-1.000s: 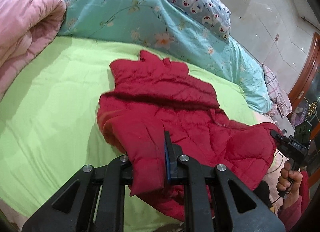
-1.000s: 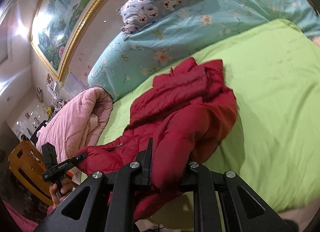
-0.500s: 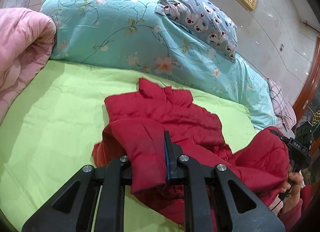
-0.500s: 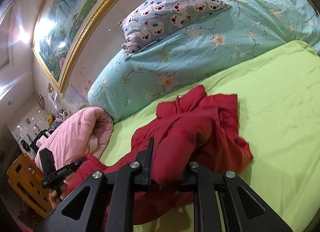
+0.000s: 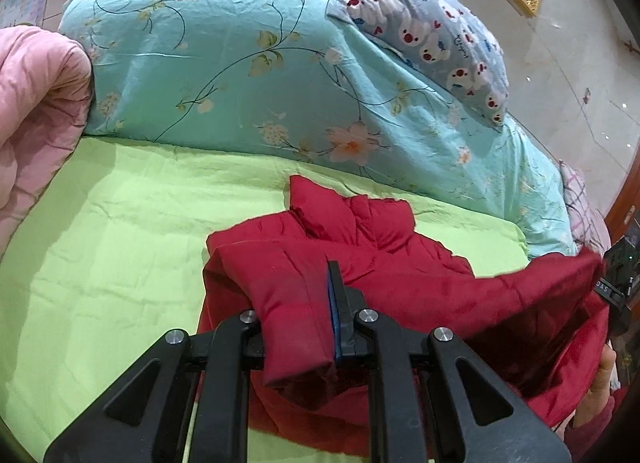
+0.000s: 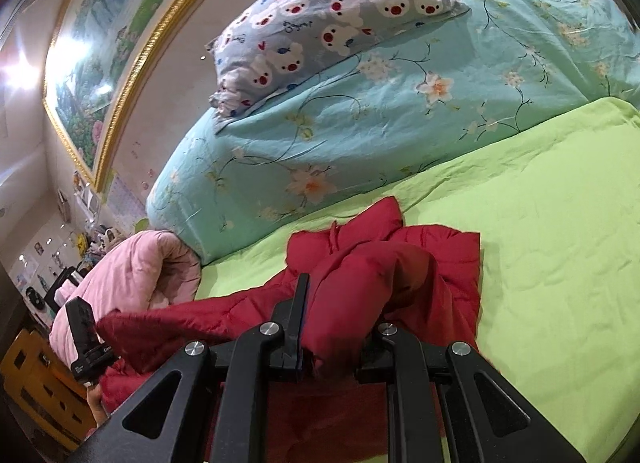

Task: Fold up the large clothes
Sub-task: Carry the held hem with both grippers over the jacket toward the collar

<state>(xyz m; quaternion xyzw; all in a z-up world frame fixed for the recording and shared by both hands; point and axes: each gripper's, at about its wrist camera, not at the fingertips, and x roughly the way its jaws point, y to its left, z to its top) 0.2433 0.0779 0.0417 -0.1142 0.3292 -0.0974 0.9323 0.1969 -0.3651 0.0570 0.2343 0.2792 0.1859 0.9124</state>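
A red padded jacket (image 5: 360,231) lies on the green bed sheet (image 5: 112,231), its collar end towards the pillows. My left gripper (image 5: 298,303) is shut on a bottom corner of the red jacket and holds it up over the jacket's body. My right gripper (image 6: 340,299) is shut on the other bottom corner of the jacket (image 6: 432,255) and holds it up too. The lifted hem hangs between the two grippers. The right gripper's body shows at the far right of the left wrist view (image 5: 614,287), the left one at the lower left of the right wrist view (image 6: 86,339).
A long turquoise floral bolster (image 5: 248,75) lies along the head of the bed, with a bear-print pillow (image 5: 424,27) on top. A rolled pink quilt (image 5: 36,115) lies on the left side. A gold-framed painting (image 6: 100,55) hangs on the wall. A wooden chair (image 6: 36,391) stands beside the bed.
Both grippers have carried the jacket's bottom hem up and forward towards the collar, so the lower half now doubles over the upper half. Both grips have stayed shut.
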